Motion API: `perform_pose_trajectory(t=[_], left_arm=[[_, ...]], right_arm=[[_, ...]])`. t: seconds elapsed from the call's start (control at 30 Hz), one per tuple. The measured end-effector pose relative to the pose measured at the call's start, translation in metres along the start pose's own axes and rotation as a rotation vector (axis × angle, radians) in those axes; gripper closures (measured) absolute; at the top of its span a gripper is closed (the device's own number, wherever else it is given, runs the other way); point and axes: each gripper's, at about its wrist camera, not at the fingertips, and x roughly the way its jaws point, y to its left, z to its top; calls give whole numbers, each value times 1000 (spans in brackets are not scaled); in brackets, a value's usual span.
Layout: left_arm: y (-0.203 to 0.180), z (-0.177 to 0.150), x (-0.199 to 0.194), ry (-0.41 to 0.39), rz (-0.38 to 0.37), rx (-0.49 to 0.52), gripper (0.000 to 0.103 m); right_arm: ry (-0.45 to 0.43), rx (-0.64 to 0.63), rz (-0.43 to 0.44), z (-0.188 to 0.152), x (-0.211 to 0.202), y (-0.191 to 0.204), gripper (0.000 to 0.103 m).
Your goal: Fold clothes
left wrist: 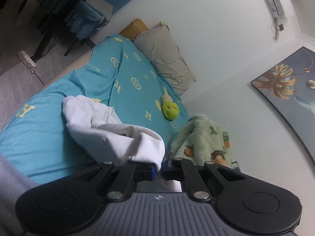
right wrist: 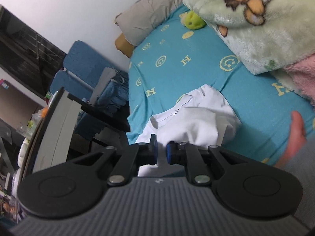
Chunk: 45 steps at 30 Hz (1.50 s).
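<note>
A white T-shirt [left wrist: 110, 131] lies crumpled on the turquoise patterned bed sheet [left wrist: 39, 133]. My left gripper [left wrist: 159, 167] is shut on a fold of the shirt, and the cloth rises from the bed to its blue pads. In the right wrist view the same shirt [right wrist: 195, 123] lies bunched with its collar showing, near the bed's left edge. My right gripper [right wrist: 161, 151] is nearly shut, with white shirt cloth between its blue pads.
A green fleece blanket [right wrist: 256, 29] with bear prints is heaped on the bed, over a pink one [right wrist: 303, 76]. A green plush toy [left wrist: 170, 109] and a grey pillow [left wrist: 163, 59] lie near the wall. A desk and blue chair [right wrist: 82, 66] stand beside the bed. A hand [right wrist: 295, 133] shows at the right.
</note>
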Motion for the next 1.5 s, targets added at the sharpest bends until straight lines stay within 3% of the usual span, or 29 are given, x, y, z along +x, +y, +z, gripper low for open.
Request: perform_pose_trajectory(t=[0.33,0.53,0.73,0.93,1.03,1.1,1.13,1.17,1.23,1.27,1.33,1.37,1.47,1.5], left_arm=[[9,78,139,31,130,9,95],[43,98,204,76,164,59,95],[72,102,235,136,180,104,94],[75,97,249,167,197,228,93],[69,94,249,173,205,296,92],[63,92,248,183,206,332,83],[60,91,248,190,188,340,64],[57,89,247,198,164,346,34],[48,83,239,161,119,384,12],[41,79,234,139,110,427,8],[28,70,227,117,118,512,6],[23,66,224,111,128,544,6],[22,58,225,142,165,566,6],[24,57,227,154,185,569,6]], right_arm=[[46,65,-64,71,119,-11,91],[104,88,-82,82,183,-35,90],[163,38,-142,82,215,-39,89],[183,-16,-188,79,228,-37,88],[212,-39,-195,76,232,-36,76],[217,-80,-144,75,230,-29,33],[211,-98,-119,74,229,-24,23],[207,-121,-99,72,227,-19,11],[188,-213,-95,68,221,-5,11],[163,-268,-104,65,216,3,11],[37,-380,-120,58,197,19,12],[17,-424,-119,56,191,24,12],[3,-528,-140,49,183,31,36],[11,-543,-153,47,185,30,36]])
